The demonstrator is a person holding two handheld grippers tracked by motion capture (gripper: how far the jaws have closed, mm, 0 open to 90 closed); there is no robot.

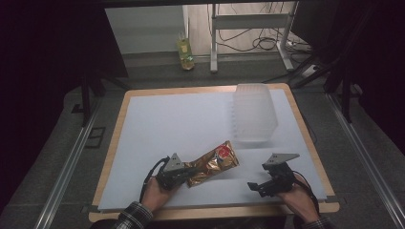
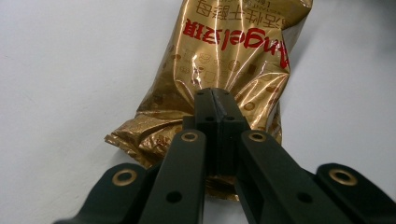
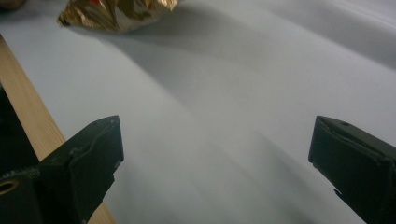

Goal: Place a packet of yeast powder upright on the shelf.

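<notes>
Two grippers up: our left gripper [image 2: 215, 100] is clamped on the crumpled end of the shiny gold foil snack bag [image 1: 212, 163], which lies on the white table mat [image 1: 167, 124] well short of the clear ribbed plastic bin [image 1: 254, 113]. Right gripper [image 1: 262, 186] is spread wide, empty, right of the bag. We'd keep the pinch on the seam and lift slowly; foil slips.

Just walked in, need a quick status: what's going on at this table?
A person works two handheld claws over a white-covered table. The left claw is shut on the crimped end of a gold snack bag, which lies on the white surface. The right claw is open with nothing between its jaws, off to the right of the bag. A clear plastic bin stands at the far right of the table, apart from both claws.
</notes>
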